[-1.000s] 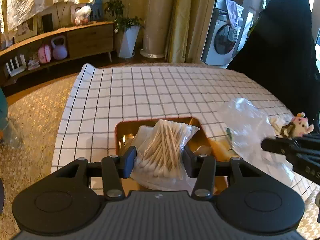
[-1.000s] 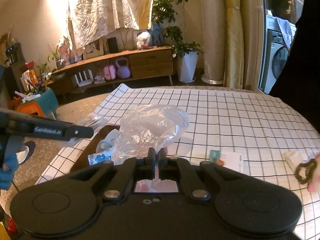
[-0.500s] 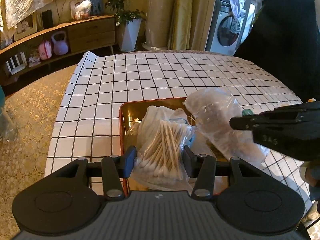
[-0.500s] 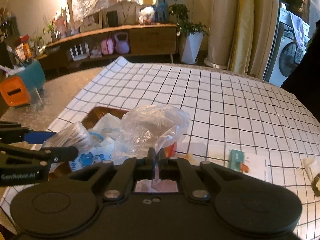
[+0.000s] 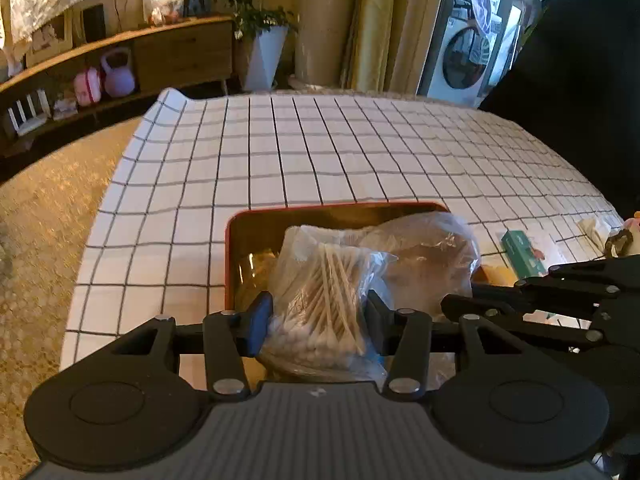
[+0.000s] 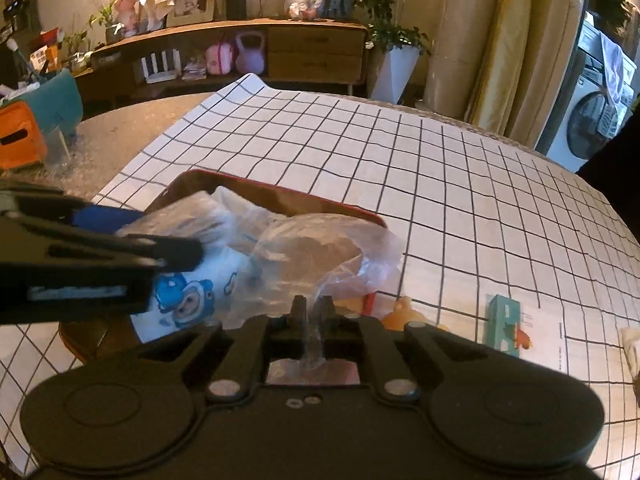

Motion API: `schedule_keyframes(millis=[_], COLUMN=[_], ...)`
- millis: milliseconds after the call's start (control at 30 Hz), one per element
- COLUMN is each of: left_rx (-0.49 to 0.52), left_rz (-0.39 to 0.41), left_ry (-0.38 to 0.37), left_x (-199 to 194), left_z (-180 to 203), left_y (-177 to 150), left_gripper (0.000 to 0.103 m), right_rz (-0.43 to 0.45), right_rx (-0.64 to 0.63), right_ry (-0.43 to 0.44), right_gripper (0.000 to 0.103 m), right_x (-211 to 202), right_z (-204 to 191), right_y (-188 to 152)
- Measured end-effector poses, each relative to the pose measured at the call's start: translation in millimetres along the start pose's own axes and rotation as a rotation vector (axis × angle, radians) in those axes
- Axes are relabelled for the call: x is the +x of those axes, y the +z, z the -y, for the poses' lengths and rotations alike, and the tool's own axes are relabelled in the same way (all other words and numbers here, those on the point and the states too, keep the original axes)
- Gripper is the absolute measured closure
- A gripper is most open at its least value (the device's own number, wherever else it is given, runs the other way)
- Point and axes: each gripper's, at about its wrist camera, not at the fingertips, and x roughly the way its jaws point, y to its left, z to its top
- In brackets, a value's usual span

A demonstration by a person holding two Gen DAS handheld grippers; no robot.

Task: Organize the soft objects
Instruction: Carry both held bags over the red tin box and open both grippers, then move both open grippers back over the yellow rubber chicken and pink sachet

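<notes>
My left gripper [image 5: 318, 320] is shut on a clear bag of cotton swabs [image 5: 324, 300] and holds it over the near part of a brown tray [image 5: 256, 232] with a red rim. My right gripper [image 6: 312, 310] is shut on the edge of a crumpled clear plastic bag [image 6: 320, 256], which rests over the tray's right side [image 5: 428, 256]. The tray [image 6: 280, 196] also holds a white pack with blue cartoon print [image 6: 184, 296]. The left gripper's arm [image 6: 80, 256] crosses the right wrist view at left.
The table has a white checked cloth [image 5: 320, 160]. A small green box [image 5: 520, 252], a paper slip and a small plush toy [image 5: 624, 236] lie right of the tray. An orange item [image 6: 408, 312] lies beside the tray. A dark figure [image 5: 580, 80] stands at the far right.
My right gripper has carried the clear plastic bag left and down onto the tray's right side. My left gripper still holds the swab bag over the tray, with little movement.
</notes>
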Motion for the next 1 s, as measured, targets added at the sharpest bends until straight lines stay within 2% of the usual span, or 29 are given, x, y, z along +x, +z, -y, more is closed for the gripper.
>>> schedule_keyframes(millis=[233,333,400,467,667,767,933,1000], left_rx=[0.005,0.014,0.003,-0.008,-0.002,0.004,0.004,0.006], left_rz=[-0.037,-0.036,-0.035,-0.028,-0.019,-0.010,0.006,0.015], left_ry=[-0.020,-0.003,-0.002,-0.010,-0.018,-0.018,-0.018,-0.020], left_x=[10.2,10.4,9.4,6.9,-1.4,-8.0,-20.9,-27.3], left_z=[-2.5,-2.2,-2.6,-4.3,-3.0,-1.0,1.8,3.4], left_y=[-4.6,-4.1,-3.8,-3.9,-5.7,-6.4,-4.7,-4.3], left_gripper=[0.054,0.051,0.038,0.031,0.026,0.025,0.025,0.025], right_rz=[0.005,0.010,0.012,0.015,0.031,0.051,0.077,0.095], right_rx=[-0.033,-0.032,-0.034,-0.038,-0.009,-0.005,-0.003,0.004], right_ry=[0.012,0.030,0.043,0.052,0.078,0.083,0.090,0.095], right_gripper=[0.084,0.074,0.066,0.059,0.053,0.042,0.039,0.032], right_x=[0.1,-3.4,-6.4,-9.8,-21.6,-30.6,-45.6,-53.1], right_z=[-6.2,-5.2,-5.4,-5.3,-0.3,0.8,5.7,9.4], right_y=[-4.6,-7.4,-9.1,-10.3,-14.0,-14.5,-14.4,-14.3])
